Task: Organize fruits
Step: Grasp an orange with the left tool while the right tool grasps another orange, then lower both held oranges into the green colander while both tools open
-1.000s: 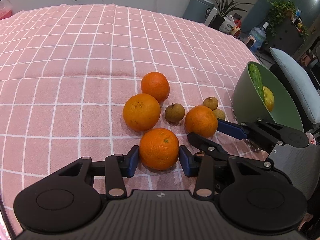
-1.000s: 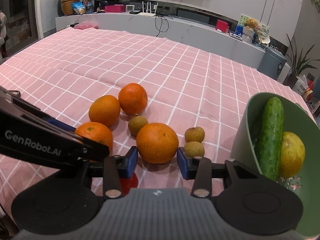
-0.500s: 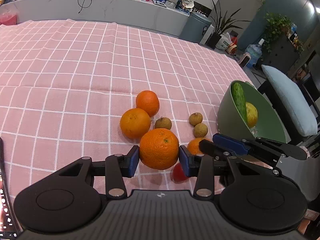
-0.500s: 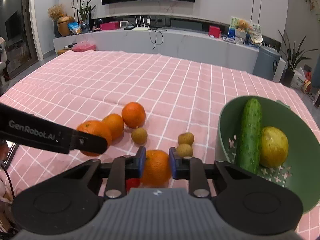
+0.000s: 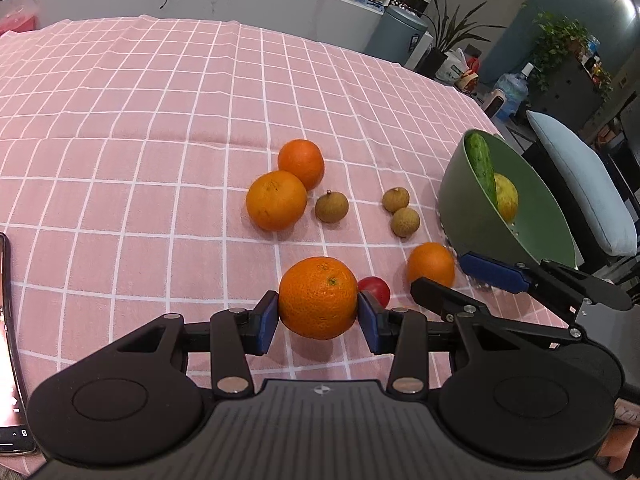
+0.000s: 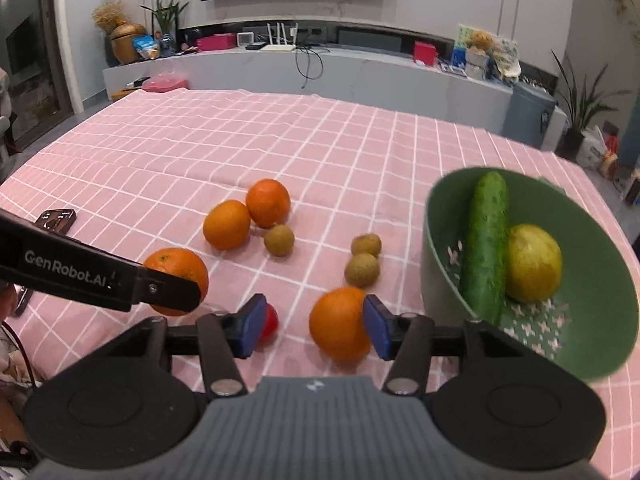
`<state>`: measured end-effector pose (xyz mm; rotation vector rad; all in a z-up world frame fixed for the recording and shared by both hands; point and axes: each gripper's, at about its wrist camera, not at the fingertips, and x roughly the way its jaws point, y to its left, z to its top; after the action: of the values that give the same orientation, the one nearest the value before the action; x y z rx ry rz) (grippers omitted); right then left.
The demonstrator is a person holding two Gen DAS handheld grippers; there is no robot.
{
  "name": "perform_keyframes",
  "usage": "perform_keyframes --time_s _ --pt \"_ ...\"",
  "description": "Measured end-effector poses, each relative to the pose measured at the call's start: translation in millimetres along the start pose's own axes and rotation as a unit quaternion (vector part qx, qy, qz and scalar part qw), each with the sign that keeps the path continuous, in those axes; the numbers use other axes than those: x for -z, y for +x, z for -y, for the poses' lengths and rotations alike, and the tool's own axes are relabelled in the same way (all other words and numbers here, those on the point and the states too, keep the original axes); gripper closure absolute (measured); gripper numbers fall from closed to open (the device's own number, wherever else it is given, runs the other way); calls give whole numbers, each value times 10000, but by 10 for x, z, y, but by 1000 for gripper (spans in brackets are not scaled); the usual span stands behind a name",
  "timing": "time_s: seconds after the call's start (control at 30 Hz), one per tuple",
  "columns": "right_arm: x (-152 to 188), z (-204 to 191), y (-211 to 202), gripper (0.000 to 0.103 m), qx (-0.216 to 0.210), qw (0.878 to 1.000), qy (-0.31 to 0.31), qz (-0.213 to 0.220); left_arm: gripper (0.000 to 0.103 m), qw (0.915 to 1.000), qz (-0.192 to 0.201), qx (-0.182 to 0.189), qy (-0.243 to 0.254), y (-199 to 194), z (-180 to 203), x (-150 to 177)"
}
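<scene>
Now the left gripper [image 5: 318, 318] has lifted its clamped orange [image 5: 318, 298] off the cloth, while the right gripper's [image 6: 316, 328] jaws are opening and its orange [image 6: 339, 323] slips free short of the green bowl [image 6: 600, 344].

My left gripper [image 5: 318, 316] was black with blue pads and silver pivot screws — so was my right gripper [image 6: 312, 326], beside a white "GenRobot.AI" marking.

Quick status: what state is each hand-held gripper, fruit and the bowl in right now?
Left hand-held gripper: shut on orange.
Right hand-held gripper: opening, second orange loose between jaws.
Bowl: holds cucumber, yellow fruit.
Back oranges, longans, red fruit: loose on cloth.
</scene>
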<state>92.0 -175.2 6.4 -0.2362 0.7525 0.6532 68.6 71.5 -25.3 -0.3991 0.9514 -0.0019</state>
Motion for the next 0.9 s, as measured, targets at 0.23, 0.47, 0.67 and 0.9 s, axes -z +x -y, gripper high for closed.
perform_keyframes --time_s 0.23,0.47,0.67,0.9 --pt "-15 117 95 53 58 9989 444 -134 55 10000 41 26 -32 -24 -28 25" --pt "-40 156 265 52 -214 9962 839 -79 55 9999 17 -3 -140 37 -70 0" --pt "-43 164 371 53 -134 9959 858 -235 55 9999 -73 -33 -110 121 -64 -21" --pt "-32 294 422 63 -150 9915 1243 -348 55 9999 -80 -85 -65 140 -56 -21"
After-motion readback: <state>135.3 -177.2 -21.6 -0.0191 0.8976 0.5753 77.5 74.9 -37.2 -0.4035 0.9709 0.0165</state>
